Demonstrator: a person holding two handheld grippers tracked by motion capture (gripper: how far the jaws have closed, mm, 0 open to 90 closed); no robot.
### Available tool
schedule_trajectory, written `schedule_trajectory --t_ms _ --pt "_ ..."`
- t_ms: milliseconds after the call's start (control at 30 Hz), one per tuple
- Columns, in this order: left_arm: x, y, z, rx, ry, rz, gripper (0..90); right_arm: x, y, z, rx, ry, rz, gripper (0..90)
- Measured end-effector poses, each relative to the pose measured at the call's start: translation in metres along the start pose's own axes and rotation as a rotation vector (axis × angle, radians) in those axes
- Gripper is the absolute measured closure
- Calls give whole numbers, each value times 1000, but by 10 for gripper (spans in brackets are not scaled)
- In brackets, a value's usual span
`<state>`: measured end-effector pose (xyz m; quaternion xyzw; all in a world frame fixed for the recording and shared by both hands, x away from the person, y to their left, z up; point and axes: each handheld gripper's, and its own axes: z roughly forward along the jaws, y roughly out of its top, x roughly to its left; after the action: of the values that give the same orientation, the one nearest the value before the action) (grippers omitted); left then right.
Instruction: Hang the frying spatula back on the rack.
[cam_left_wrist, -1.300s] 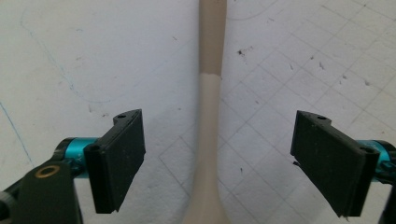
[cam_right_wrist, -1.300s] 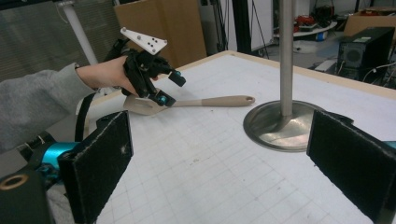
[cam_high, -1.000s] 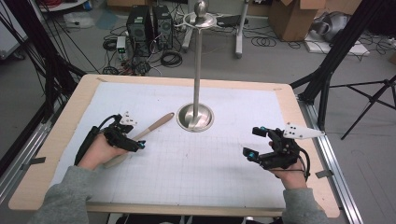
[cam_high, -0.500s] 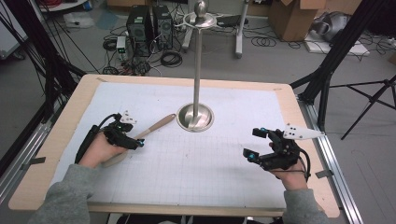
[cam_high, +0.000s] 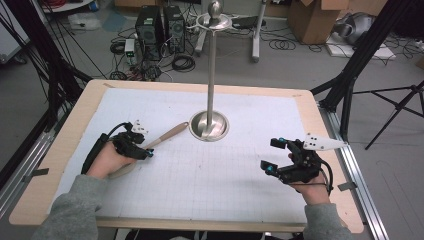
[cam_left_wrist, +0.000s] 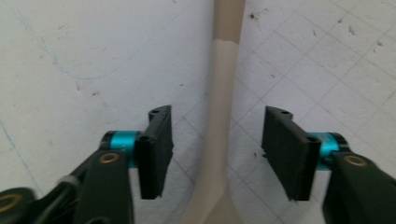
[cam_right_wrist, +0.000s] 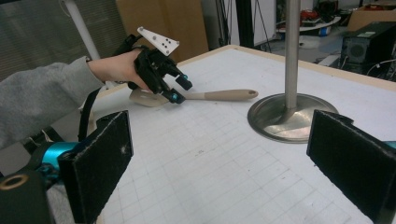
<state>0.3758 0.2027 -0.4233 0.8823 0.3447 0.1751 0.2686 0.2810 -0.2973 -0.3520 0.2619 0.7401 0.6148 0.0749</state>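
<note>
Left hand-held gripper (cam_left_wrist: 217, 154) has been closing, jaws apart astride the beige wooden spatula's (cam_left_wrist: 219, 121) thin handle; an off-centre squeeze could twist it across the bench (cam_high: 80, 115).

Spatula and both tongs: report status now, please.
Left tongs closing around spatula, pads not yet touching. Right tongs open, empty. Spatula flat on mat, beside stand. Nothing in the way.

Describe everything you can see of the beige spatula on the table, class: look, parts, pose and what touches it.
The beige spatula looks like matte plastic or silicone: a slim neck widening into a thicker handle with a hole at its end, and a flat blade partly hidden under the hand. It lies flat on the gridded mat, handle pointing toward the metal stand's base. The left gripper straddles its neck, jaws closing in but pads not yet touching.
</note>
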Motion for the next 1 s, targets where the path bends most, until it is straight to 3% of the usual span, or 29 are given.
schedule_trajectory --t_ms 267,533,1000 --pt "-2 3 1 29 -3 27 516 1 -1 -1 0 3 5 60" --pt "1 2 0 39 -47 -2 617 1 -1 -1 2 6 4 60" --pt "6 2 -1 57 -59 22 684 1 -2 -3 2 2 11 60"
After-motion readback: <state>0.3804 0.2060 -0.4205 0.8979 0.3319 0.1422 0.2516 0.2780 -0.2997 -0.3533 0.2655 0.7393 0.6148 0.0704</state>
